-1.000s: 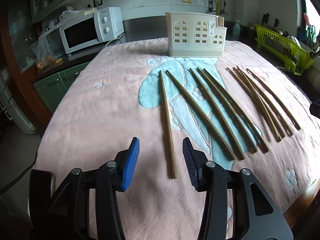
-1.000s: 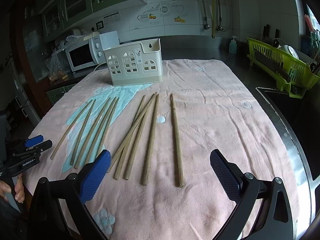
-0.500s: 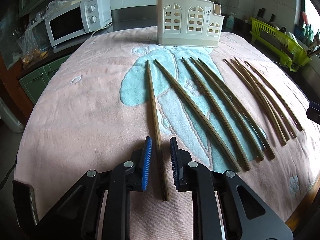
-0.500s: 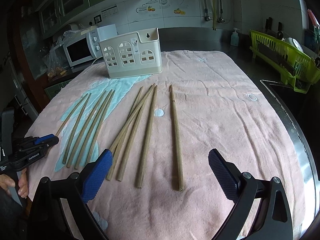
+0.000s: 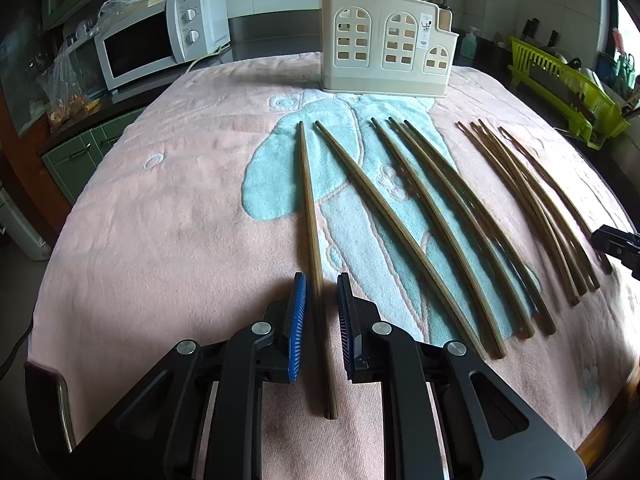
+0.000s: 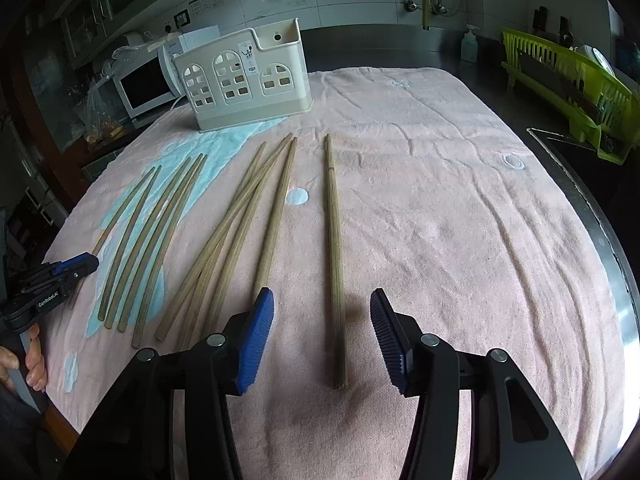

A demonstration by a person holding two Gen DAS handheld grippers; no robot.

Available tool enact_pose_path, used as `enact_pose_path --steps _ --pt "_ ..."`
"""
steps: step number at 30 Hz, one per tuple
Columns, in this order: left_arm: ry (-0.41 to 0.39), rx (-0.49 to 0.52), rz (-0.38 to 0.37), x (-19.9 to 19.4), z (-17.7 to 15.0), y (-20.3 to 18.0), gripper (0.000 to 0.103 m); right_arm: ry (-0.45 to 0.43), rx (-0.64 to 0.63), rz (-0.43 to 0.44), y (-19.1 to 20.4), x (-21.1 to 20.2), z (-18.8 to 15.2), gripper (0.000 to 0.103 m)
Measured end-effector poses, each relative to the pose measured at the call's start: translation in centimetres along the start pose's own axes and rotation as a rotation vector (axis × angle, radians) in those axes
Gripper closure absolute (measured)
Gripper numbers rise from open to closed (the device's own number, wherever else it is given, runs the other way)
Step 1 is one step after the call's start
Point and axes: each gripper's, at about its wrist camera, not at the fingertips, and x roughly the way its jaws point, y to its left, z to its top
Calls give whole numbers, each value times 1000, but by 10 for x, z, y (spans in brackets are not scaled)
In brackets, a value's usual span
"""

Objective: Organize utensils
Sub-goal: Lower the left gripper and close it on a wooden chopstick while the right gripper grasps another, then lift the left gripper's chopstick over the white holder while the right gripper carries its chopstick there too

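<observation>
Lying in a row on the pink towel [image 5: 168,240], the chopsticks [image 5: 424,216] point toward the cream utensil caddy [image 5: 384,54]. The left gripper [image 5: 320,312] is closing around the leftmost chopstick [image 5: 310,216], pads not yet touching it. The right gripper [image 6: 322,332] is closing around the rightmost chopstick [image 6: 334,240], its neighbour [image 6: 276,216] just beside one finger. A microwave [image 5: 160,40] and a green dish rack [image 6: 572,80] flank the counter.
</observation>
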Motion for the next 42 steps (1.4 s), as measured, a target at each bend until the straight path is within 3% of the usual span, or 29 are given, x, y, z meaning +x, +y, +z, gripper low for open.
enact_pose_path --steps 9,13,18,26,34,42 --pt "12 20 10 0 2 -2 88 14 -49 -95 6 7 -2 83" --pt "16 15 15 0 3 -3 96 9 -65 -126 8 6 -4 96" --pt "2 7 2 -4 5 0 97 -22 -59 -129 10 -5 -1 96" --pt "-83 -26 -33 -33 12 16 98 -157 -72 -95 20 -53 18 96" --pt "-185 -62 -71 -60 27 30 98 -262 -91 -22 27 -93 57 96" --pt "-237 -42 -86 -70 52 28 98 -291 -124 16 31 -102 98 96"
